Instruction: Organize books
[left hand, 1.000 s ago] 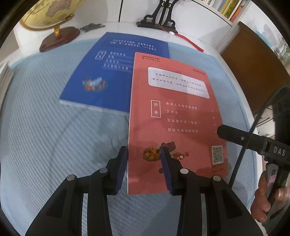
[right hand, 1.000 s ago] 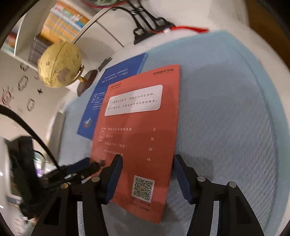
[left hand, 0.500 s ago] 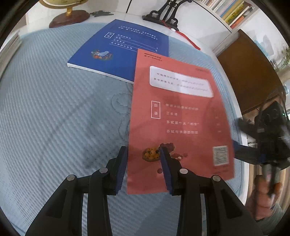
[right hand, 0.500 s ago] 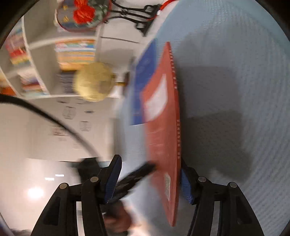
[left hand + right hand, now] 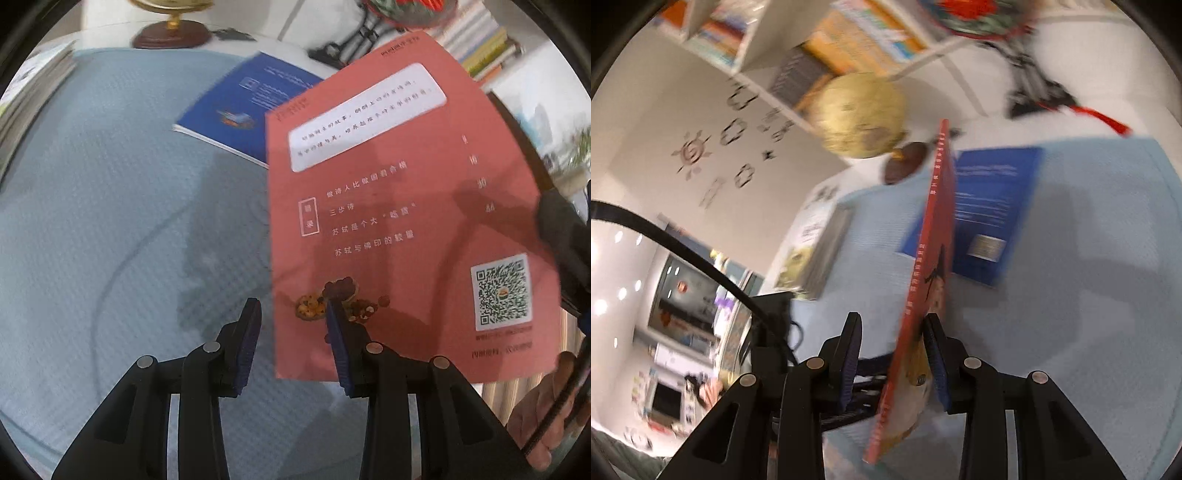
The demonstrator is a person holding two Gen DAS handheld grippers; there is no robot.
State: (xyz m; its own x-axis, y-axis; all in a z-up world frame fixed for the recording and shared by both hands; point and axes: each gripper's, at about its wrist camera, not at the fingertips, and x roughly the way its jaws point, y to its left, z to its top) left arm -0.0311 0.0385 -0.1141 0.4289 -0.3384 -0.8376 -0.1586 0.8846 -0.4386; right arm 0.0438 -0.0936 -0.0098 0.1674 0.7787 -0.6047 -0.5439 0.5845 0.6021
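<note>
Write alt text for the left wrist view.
A red book, its back cover with a QR code showing, is tilted up off a light blue mat, partly hiding a blue book lying flat behind. The left gripper fingers frame the red book's lower left corner.

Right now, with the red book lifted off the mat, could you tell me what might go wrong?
1. The right tool has just been closing, yet a gap shows beside the red book; it could slip.
2. The book swings over the blue book and could knock it.
3. The left tool holds nothing, so nothing backs it up.
</note>
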